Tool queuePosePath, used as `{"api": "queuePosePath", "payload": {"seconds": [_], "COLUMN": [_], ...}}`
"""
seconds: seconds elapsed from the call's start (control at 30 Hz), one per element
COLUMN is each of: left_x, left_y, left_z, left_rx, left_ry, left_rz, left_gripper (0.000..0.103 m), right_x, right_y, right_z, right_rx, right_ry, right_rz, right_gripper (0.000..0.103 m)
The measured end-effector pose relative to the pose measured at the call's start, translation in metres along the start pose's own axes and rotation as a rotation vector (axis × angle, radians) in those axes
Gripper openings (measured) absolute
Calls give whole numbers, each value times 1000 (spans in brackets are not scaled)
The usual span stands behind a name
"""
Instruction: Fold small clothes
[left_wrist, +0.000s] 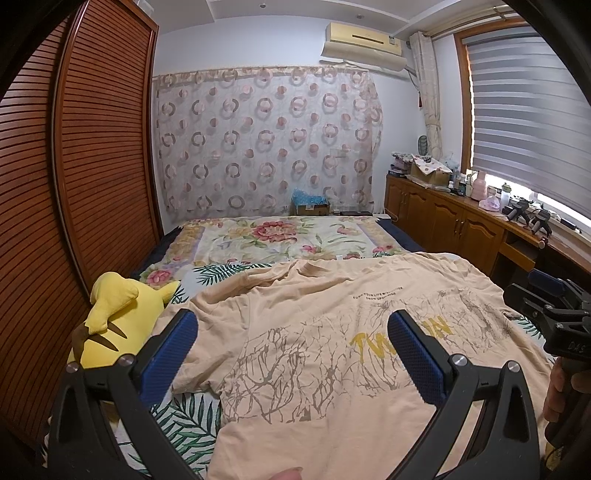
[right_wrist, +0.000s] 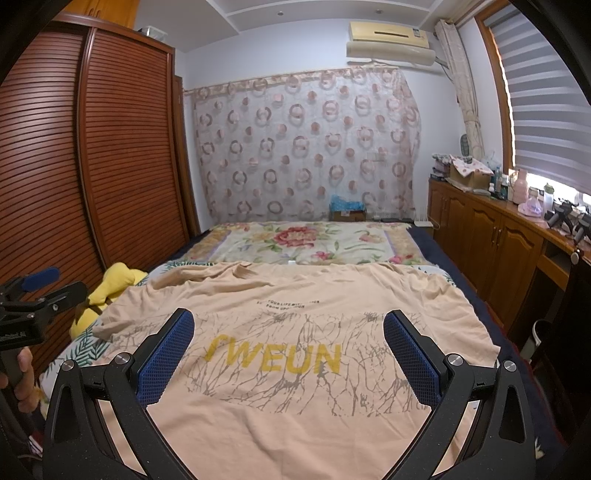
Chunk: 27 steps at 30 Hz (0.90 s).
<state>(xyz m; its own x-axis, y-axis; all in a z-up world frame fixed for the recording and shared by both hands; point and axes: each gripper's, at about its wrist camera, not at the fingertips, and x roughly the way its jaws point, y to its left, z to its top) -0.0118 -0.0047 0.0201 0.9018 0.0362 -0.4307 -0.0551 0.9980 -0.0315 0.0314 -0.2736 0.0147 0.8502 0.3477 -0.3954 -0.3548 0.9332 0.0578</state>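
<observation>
- Shirt (right_wrist: 295, 424): a peach T-shirt with a yellow word and grey branch print lies spread flat on the bed (right_wrist: 314, 240), covering most of the near half, its far edge rumpled toward the flowered blanket (right_wrist: 306, 243).
- Fabric looks thin and soft — I judge it light, limp, and likely to sag or bunch wherever it is not supported; nothing fragile about it.
- The print may be slightly stiffer than the plain knit, so a fold line could sit better beside it than across it.
- Left claw (left_wrist: 291, 343): fingers wide apart, holding nothing, hovering over the shirt's left part near the sleeve (left_wrist: 199, 369) at the bed's left edge.
- Right claw (right_wrist: 288, 343): fingers also wide apart and empty, poised above the middle of the shirt.
- Best holds, in my view — pinch a doubled bit of hem or the sleeve seam at the outer edges, one claw each side, so the cloth lifts evenly.
- A yellow plush toy (left_wrist: 118, 321) sits at the bed's left edge, just beside the sleeve; a swung sleeve could brush it.
</observation>
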Motion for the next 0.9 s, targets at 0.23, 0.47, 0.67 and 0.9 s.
{"api": "queuePosePath", "payload": {"seconds": [0.23,0.47,0.67,0.9], "left_x": [-1,-1,3,28], "left_y": [0,-1,0,13], "left_z": [3,2,2,-8], "left_rx": [2,2,1,-16], "left_ry": [-1,-2,20,75], "left_rz": [-1,-1,-6,-2], "left_gripper": [103,103,103,103], "right_x": [0,1,3,9], "right_y": [0,1,2,1], "right_z": [0,-1,-2,-4], "right_rx": [0,0,3,2], "right_ry": [0,0,9,46], "right_rz": [0,1,4,11], "right_gripper": [103,103,103,103]}}
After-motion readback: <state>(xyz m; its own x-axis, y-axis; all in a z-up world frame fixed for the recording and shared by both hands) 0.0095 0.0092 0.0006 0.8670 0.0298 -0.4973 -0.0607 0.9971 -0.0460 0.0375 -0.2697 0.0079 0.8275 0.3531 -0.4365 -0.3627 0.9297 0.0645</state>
